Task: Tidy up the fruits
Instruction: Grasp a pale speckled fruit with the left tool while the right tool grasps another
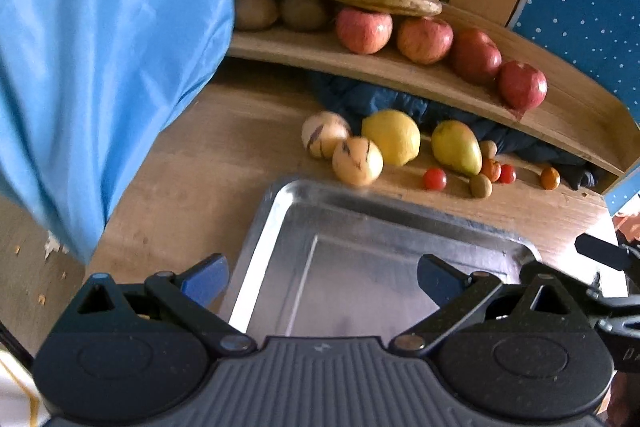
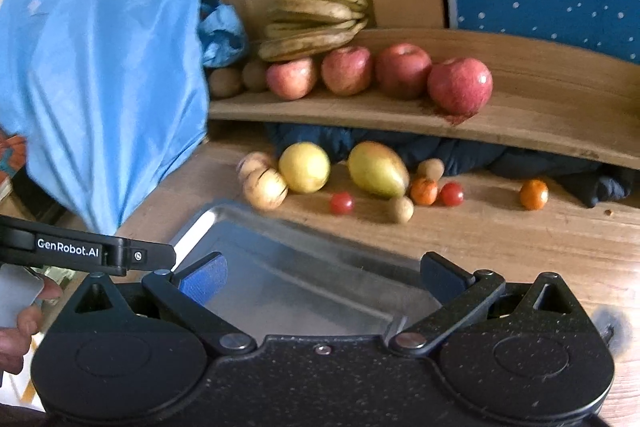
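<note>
Here, at far left, a shiny light-blue cloth (image 1: 100, 47) hangs over the edge of a wooden table (image 2: 520, 239). Beside it, a raised wooden shelf (image 2: 360, 115) carries two brown kiwis (image 2: 224, 81), a bunch of spotted bananas (image 2: 316, 17) and then four red apples (image 2: 460, 85) in a row running rightward. Below the shelf, on the table, lie two pale striped pepino melons (image 2: 266, 189), a yellow lemon (image 2: 305, 167), a yellow-green mango (image 2: 378, 169), then small red cherry tomatoes (image 2: 342, 203) and orange ones, the farthest-right orange one (image 2: 534, 193) well apart from the rest. A bare metal tray (image 1: 288, 211) sits in front of the fruit. The left gripper (image 1: 322, 281) hovers over the tray, jaws spread wide and holding nothing. The right gripper (image 2: 324, 279) hovers over the tray too, jaws likewise spread and bare.
</note>
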`<state>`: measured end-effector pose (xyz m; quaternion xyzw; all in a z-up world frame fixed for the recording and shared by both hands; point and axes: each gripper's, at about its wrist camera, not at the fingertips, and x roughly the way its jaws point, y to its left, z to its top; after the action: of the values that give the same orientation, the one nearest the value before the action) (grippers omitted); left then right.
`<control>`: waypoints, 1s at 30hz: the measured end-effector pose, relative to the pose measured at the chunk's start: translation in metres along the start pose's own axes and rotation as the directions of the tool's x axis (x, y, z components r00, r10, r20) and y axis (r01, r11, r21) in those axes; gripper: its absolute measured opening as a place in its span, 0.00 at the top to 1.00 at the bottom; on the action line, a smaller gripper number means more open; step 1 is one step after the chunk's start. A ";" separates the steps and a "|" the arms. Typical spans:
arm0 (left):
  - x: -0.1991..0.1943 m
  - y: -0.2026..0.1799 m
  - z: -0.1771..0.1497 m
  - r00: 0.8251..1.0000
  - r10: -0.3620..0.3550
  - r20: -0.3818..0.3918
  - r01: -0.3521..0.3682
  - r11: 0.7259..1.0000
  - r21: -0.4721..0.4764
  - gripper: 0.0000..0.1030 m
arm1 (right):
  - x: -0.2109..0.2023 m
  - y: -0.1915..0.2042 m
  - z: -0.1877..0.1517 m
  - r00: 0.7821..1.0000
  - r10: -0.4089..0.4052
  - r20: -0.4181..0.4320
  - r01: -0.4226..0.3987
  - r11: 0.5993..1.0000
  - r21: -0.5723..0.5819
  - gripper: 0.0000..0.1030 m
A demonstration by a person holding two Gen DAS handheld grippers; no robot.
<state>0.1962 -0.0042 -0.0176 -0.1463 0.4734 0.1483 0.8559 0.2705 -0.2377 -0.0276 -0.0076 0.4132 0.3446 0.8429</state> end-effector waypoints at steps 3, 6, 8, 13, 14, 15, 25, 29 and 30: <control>0.011 0.009 0.012 1.000 -0.014 -0.017 0.015 0.999 0.032 0.01 | 0.012 0.006 0.000 0.999 -0.027 -0.045 0.028 0.999 0.028 0.00; 0.023 0.020 0.022 0.999 -0.024 -0.038 0.026 0.998 0.049 0.01 | 0.026 0.015 -0.003 0.994 -0.027 -0.103 0.033 0.998 0.049 0.00; 0.030 0.028 0.030 0.998 -0.034 -0.049 0.037 0.998 0.054 0.01 | 0.033 0.022 -0.005 0.991 -0.048 -0.123 0.054 0.998 0.045 0.00; 0.046 0.046 0.049 0.996 -0.073 -0.054 0.077 0.994 0.078 0.01 | 0.052 0.040 -0.004 0.983 -0.103 -0.154 0.107 0.994 0.022 0.00; 0.050 0.050 0.054 0.995 -0.082 -0.053 0.086 0.993 0.082 0.01 | 0.056 0.044 -0.002 0.983 -0.097 -0.153 0.102 0.995 0.023 0.00; 0.053 0.053 0.058 0.994 -0.092 -0.052 0.097 0.992 0.085 0.01 | 0.059 0.048 0.000 0.984 -0.096 -0.147 0.100 0.995 0.023 0.00; 0.104 0.054 0.102 0.989 -0.105 -0.102 0.114 0.989 0.090 0.01 | 0.102 0.080 0.029 0.983 -0.144 -0.110 0.144 0.990 -0.003 0.01; 0.114 0.052 0.112 0.981 -0.146 -0.124 0.156 0.985 0.075 0.01 | 0.121 0.083 0.036 0.978 -0.155 -0.141 0.154 0.988 -0.012 0.07; 0.117 0.051 0.113 0.980 -0.150 -0.131 0.162 0.983 0.083 0.01 | 0.123 0.083 0.037 0.978 -0.157 -0.139 0.158 0.987 -0.004 0.09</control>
<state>0.3225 0.1002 -0.0652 -0.1519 0.5193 0.0489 0.8395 0.2997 -0.0929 -0.0667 -0.0615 0.4702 0.2740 0.8367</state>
